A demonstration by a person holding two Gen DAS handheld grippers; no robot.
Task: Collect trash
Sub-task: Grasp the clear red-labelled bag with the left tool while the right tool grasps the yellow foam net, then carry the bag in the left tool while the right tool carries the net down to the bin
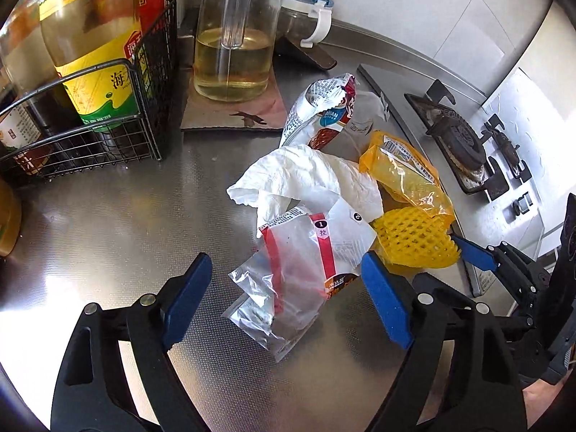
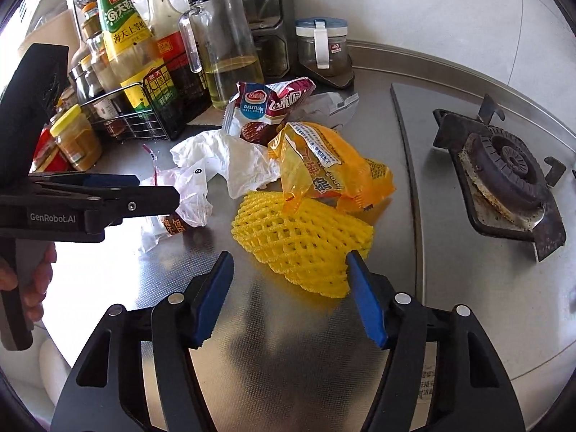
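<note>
**Both grippers over a heap of trash on a steel counter**

A wire rack (image 1: pixel 108 136) of sauce bottles and an oil jug (image 1: pixel 234 54) stand behind the heap; a gas burner (image 2: pixel 504 176) sits to its right. The left gripper (image 1: pixel 288 288) is open, its pads either side of a clear wrapper (image 1: pixel 288 280) without pressing it. The right gripper (image 2: pixel 288 277) is open, one pad touching yellow foam netting (image 2: pixel 302 241). A tissue (image 1: pixel 309 176) and snack bags lie on the metal counter (image 1: pixel 108 223).

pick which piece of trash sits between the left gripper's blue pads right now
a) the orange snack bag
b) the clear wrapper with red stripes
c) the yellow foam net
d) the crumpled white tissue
b: in the left wrist view the clear wrapper with red stripes lies on the steel counter between the open pads of the left gripper, while the yellow foam net lies outside its right pad.
</note>
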